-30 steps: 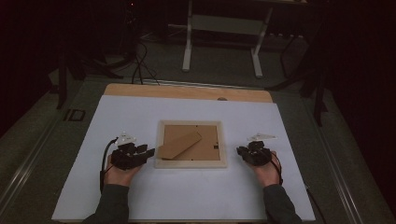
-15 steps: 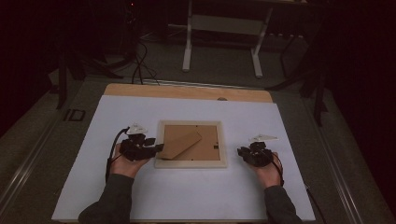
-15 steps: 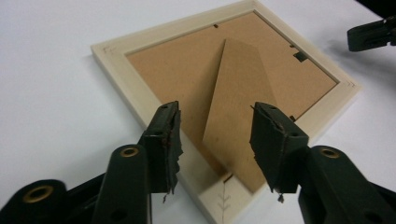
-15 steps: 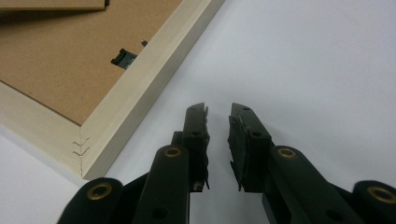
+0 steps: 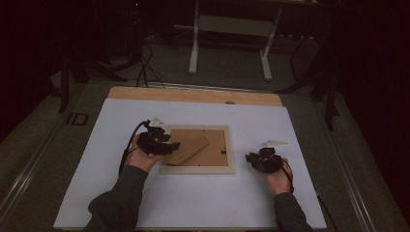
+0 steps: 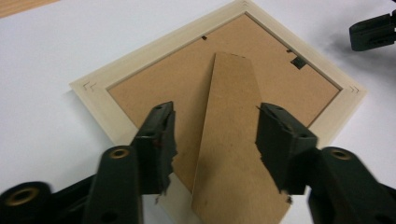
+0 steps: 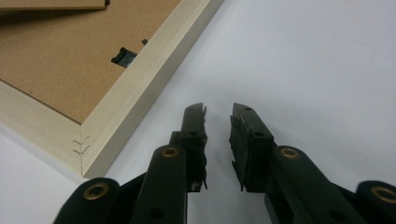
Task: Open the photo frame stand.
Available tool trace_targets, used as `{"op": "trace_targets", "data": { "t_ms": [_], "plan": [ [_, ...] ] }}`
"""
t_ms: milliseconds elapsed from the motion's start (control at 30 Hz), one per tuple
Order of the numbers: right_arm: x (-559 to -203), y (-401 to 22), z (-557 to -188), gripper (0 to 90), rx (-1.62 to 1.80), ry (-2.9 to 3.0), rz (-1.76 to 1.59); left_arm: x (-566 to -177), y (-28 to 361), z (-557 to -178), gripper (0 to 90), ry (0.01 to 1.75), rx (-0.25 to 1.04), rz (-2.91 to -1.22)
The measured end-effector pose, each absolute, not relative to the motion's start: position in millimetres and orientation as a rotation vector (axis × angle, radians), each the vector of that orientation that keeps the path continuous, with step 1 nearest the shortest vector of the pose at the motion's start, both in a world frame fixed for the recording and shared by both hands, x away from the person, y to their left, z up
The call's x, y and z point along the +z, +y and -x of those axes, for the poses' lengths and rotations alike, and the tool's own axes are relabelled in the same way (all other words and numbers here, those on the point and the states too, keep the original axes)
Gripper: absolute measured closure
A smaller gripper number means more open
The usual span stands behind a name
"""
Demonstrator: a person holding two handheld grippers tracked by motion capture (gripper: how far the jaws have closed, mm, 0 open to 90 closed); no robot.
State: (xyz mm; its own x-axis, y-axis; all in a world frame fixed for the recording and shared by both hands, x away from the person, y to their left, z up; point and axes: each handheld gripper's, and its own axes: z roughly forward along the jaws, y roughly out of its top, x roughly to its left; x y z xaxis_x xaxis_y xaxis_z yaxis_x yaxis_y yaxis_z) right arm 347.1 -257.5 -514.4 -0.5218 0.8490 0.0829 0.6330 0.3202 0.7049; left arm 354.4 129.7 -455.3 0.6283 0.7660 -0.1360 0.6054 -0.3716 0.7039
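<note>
A pale wooden picture frame [image 5: 231,151] lies face down on the white sheet [image 5: 300,130], its brown backing up. A cardboard easel stand [image 5: 191,149] lies flat on the backing. My left gripper [image 5: 173,146] hovers over the frame's left edge. In the left gripper view its jaws [image 6: 215,112] are open and have just been opening, straddling the wide end of the stand [image 6: 229,158] without pressing it. My right gripper [image 5: 249,157] rests right of the frame. Its jaws [image 7: 218,111] stand slightly apart, just opened a little, with nothing between them, beside the frame's corner [image 7: 88,154].
A small black turn clip [image 7: 123,56] sits at the backing's edge near my right gripper. A bare wooden strip [image 5: 193,94] runs along the table's far side. Beyond it are floor cables [image 5: 145,67] and a white stand's legs [image 5: 263,58]. My right gripper's tip [image 6: 373,30] shows past the frame.
My left hand has moved right and up, from beside the frame to over its left edge, and its jaws have widened. The right hand has stayed put.
</note>
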Motion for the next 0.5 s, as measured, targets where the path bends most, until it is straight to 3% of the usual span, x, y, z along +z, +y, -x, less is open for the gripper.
{"op": "trace_targets", "data": {
  "t_ms": [200,500],
  "plan": [
    [-516.5,-257.0,-347.7,73.7,1.01,2.297,-1.333,-463.0,118.6,-365.3,36.4,1.067,0.245,-2.15],
    [-517.7,-257.8,-348.3,73.2,1.01,2.297,-1.337,-476.2,103.6,-379.3,40.4,1.064,0.153,-2.217]
  ]
}}
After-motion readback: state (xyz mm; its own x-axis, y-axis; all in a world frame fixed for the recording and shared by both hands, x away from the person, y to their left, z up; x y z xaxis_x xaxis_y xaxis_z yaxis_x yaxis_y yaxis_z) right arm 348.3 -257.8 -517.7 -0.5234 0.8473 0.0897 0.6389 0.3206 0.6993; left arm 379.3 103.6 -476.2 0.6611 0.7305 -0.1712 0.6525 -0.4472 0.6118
